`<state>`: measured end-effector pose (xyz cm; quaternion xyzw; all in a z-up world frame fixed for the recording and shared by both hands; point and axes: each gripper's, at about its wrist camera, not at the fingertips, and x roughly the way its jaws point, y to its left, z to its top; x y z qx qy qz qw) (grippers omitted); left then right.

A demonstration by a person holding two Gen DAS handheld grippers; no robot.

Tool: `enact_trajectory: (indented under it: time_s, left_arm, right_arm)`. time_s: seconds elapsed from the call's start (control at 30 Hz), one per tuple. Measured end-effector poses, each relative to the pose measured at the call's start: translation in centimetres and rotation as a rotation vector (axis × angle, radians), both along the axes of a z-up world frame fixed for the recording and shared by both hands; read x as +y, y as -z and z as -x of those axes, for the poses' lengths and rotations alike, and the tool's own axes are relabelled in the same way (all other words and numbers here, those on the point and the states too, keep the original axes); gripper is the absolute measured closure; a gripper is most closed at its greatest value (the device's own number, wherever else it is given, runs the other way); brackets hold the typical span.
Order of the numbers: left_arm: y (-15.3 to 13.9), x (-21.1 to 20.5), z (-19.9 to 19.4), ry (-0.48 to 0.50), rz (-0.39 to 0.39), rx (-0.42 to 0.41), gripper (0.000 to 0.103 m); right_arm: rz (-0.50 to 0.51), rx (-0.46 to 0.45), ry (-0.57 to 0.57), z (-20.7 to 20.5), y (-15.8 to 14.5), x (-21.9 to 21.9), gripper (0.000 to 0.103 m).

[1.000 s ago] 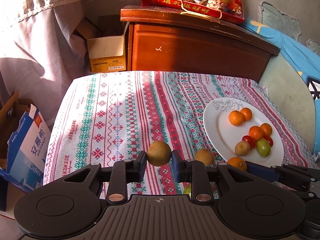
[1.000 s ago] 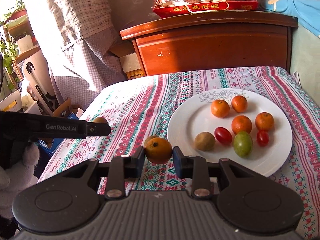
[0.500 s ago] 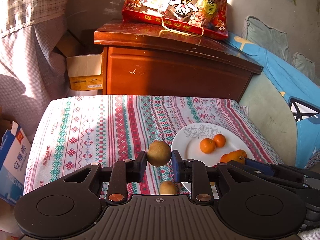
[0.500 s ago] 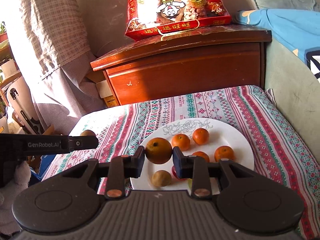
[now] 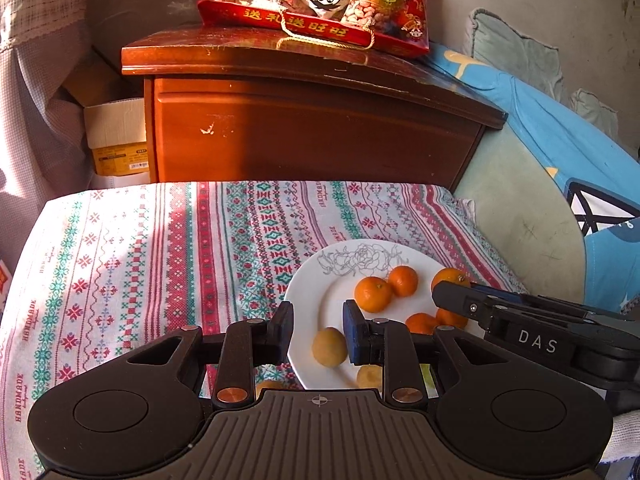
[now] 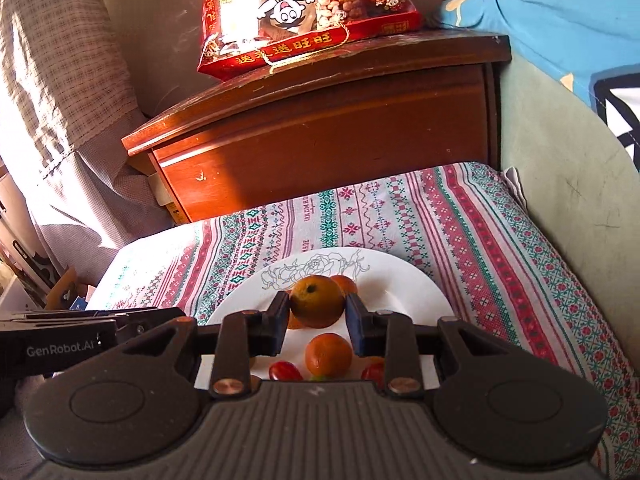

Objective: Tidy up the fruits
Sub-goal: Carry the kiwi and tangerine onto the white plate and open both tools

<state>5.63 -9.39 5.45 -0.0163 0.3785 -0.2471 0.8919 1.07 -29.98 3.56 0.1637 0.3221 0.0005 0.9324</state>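
The left gripper (image 5: 318,320) stands parted and empty, the brown fruit (image 5: 329,347) lying just beneath its tips on the plate (image 5: 312,292), while the right gripper (image 6: 318,309) clamps an orange (image 6: 317,300) over that plate.

Warm low sunlight from the left, deep shadows, fisheye bending and dark vignetted corners.

Far side: wooden cabinet (image 5: 312,128) w/ red snack bag (image 5: 320,0) on top. Checked curtain (image 6: 60,80) far left, sunlit. Cardboard box (image 5: 116,140) left of cabinet. Blue bedding (image 5: 560,136) right. Patterned tablecloth (image 5: 140,260) near.
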Motion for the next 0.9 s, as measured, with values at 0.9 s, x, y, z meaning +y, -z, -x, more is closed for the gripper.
enact_trajectory:
  time_s: [0.9]
  left_arm:
    - [-3.7,3.1,0.4,-0.054,0.002,-0.029,0.067]
  right_arm:
    - [-0.037,-0.031,-0.040,2.3,-2.5,2.4,0.065]
